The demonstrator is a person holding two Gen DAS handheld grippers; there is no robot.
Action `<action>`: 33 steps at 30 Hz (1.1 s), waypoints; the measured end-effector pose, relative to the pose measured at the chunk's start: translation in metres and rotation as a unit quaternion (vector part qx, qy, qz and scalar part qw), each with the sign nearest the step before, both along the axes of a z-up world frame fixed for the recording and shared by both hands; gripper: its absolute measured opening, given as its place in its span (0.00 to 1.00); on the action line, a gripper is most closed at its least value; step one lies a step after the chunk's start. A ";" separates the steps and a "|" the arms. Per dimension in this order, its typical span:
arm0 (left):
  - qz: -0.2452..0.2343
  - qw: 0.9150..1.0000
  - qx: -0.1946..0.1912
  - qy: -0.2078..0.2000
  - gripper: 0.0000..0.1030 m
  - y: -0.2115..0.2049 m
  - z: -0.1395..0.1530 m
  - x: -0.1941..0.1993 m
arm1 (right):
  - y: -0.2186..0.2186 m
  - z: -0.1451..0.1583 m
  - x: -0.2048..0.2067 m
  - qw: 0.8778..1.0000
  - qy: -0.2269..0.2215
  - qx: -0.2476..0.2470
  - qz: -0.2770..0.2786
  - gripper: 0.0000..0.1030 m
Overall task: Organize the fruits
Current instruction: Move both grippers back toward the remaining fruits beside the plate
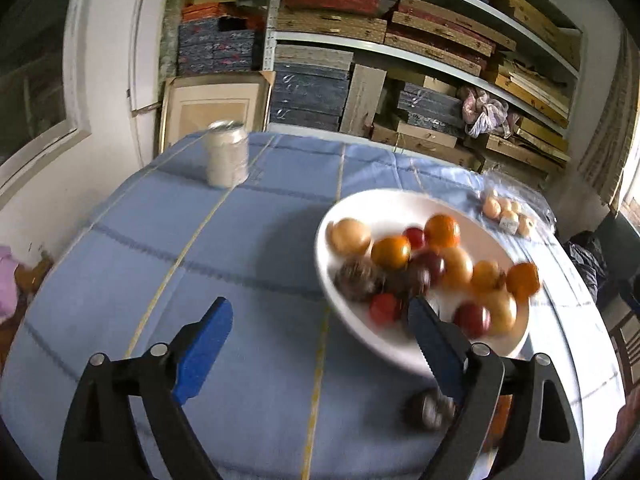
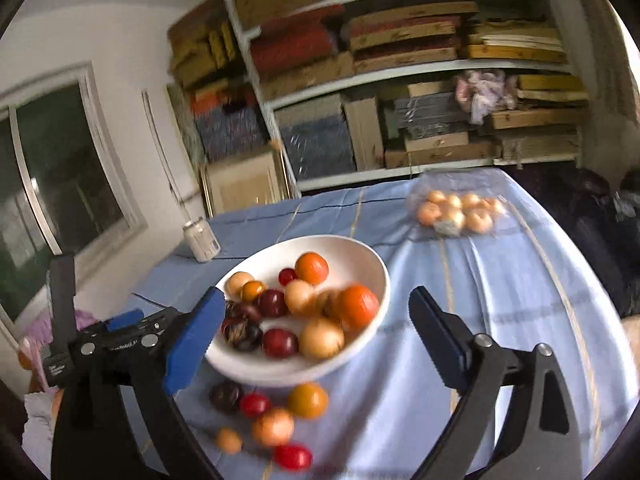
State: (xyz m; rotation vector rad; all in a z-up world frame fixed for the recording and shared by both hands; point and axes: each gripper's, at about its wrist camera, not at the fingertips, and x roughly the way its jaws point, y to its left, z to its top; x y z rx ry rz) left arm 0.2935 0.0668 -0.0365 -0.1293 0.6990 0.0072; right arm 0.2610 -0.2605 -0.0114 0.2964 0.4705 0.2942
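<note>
1. Fruit mostly sits in the bowl (image 2: pixel 376 276) already: oranges, pale round ones, dark red ones and a couple of dark rough-skinned ones, piled in the middle of the blue cloth (image 2: pixel 500 300).
2. Six loose fruits (image 2: pixel 276 424) lie on the cloth just in front of the bowl, near my side; I judge these are what is left to gather.
3. My right gripper (image 2: pixel 316 320) stands wide with nothing between the jaws, hovering over the bowl's near rim and above the loose pile.
4. My left gripper (image 1: pixel 320 316) is wide and empty too, at the bowl's left edge; one dark fruit (image 1: pixel 428 408) lies on the cloth by its right finger.
5. A bag of pale fruit (image 2: pixel 456 208) lies past the bowl, well apart; whether it belongs to the job I cannot tell.
6. A can (image 1: pixel 226 154) stands off to the left, untouched.
</note>
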 end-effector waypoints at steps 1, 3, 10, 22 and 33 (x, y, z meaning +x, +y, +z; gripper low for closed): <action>0.001 1.000 0.004 0.002 0.88 -0.001 -0.004 -0.008 | -0.007 -0.012 -0.013 1.000 0.001 0.012 -0.012 0.89; -0.001 1.000 0.024 0.010 0.88 -0.008 -0.015 -0.023 | -0.019 -0.032 -0.027 0.999 0.021 0.024 -0.034 0.91; -0.047 0.995 0.091 0.005 0.88 -0.046 -0.029 -0.040 | -0.043 -0.042 -0.028 0.994 0.056 0.084 -0.043 0.91; -0.085 0.989 0.122 0.017 0.88 -0.080 -0.042 -0.018 | -0.038 -0.042 -0.027 0.994 0.065 0.085 -0.034 0.93; -0.083 0.989 0.118 0.045 0.96 -0.071 -0.051 -0.006 | -0.034 -0.042 -0.027 0.993 0.072 0.084 -0.032 0.93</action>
